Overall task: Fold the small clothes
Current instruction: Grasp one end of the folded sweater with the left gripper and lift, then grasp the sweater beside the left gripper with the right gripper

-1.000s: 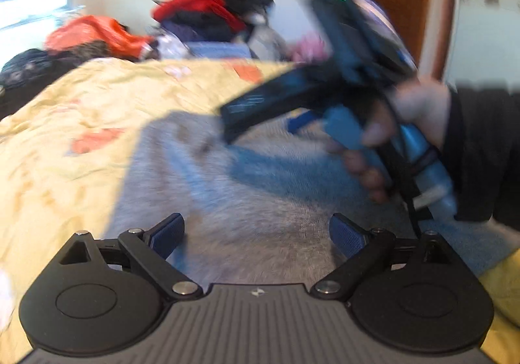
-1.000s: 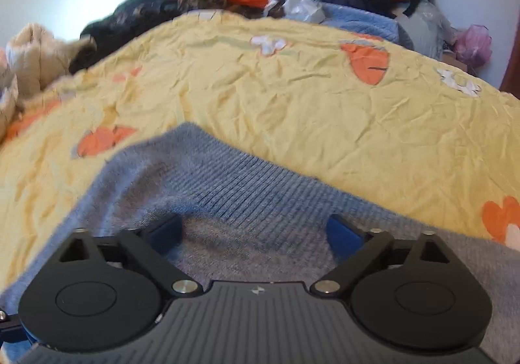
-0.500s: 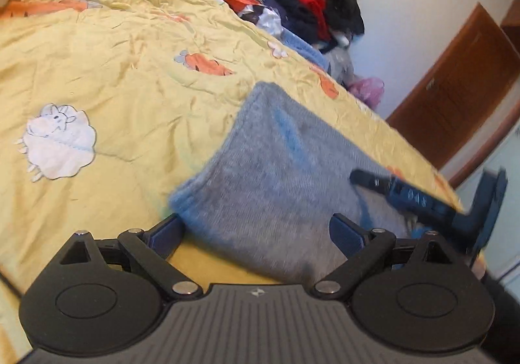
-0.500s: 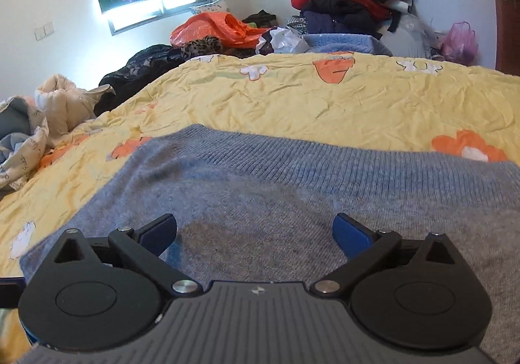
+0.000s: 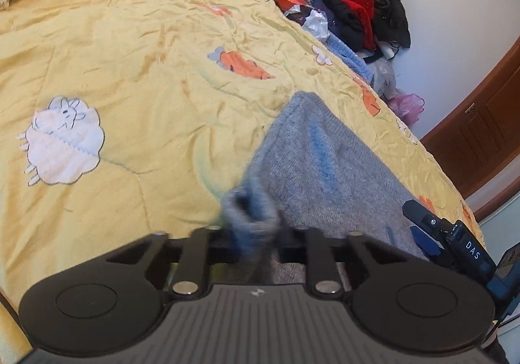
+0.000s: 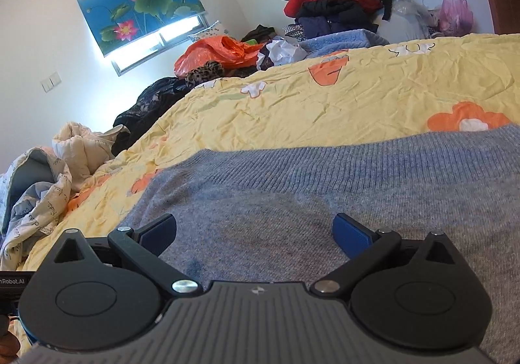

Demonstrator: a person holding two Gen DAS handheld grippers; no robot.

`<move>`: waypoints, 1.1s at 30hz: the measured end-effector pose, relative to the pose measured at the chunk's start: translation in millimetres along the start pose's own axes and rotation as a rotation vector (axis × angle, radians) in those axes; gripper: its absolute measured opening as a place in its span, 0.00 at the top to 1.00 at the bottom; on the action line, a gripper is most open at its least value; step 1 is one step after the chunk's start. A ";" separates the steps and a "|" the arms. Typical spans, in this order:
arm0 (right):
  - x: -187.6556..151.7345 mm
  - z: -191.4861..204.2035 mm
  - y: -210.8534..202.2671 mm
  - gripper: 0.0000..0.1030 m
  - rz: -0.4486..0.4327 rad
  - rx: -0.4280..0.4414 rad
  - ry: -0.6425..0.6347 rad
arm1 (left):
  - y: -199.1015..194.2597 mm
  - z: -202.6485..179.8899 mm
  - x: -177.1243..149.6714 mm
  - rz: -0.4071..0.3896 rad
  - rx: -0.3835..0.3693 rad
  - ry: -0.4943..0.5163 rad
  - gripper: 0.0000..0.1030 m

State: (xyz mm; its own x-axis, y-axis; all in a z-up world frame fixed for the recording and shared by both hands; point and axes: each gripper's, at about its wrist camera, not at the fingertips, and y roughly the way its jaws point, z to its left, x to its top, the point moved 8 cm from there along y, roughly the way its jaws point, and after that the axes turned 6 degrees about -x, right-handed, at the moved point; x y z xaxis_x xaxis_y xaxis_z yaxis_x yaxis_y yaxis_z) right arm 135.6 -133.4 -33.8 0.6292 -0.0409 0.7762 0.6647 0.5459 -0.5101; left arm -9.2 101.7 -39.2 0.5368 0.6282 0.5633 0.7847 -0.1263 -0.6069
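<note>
Left wrist view: left gripper (image 5: 252, 231) tilts downward, jaws pinching the grey knitted sweater's (image 5: 325, 175) corner; right gripper (image 6: 255, 234) hovers, jaws wide.

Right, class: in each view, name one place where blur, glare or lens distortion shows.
Left wrist view: the grey sweater corner pinched in the left tool is motion-blurred, and the door frame bows. Right wrist view: the window glares white.

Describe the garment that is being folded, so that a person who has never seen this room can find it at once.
Start from the wide yellow quilt printed with orange flowers and a white sheep. On its near part lies one grey-blue knitted sweater, spread flat, with a ribbed band along its far edge. Unlike the clothes heaped beyond the bed, it lies alone, with one corner bunched in the left gripper.
</note>
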 end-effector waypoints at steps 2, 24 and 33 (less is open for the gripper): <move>0.1 0.1 0.0 0.01 0.000 0.001 0.001 | -0.1 -0.8 -1.0 -0.001 -0.007 0.009 0.91; -4.5 8.6 5.3 0.00 0.016 -0.055 -0.069 | 7.4 4.7 2.9 0.043 -0.196 -0.057 0.70; -5.3 12.8 7.8 0.00 0.029 -0.081 -0.104 | 1.4 12.6 0.7 -0.020 -0.116 -0.010 0.95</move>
State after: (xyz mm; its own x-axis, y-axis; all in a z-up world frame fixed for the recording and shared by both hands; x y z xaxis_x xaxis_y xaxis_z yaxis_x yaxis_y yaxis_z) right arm 132.3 -118.2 -37.1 0.6064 0.0635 0.7926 0.6798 0.4758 -0.5582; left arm -11.6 111.7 -46.7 0.5177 0.6389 0.5691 0.8263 -0.2008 -0.5262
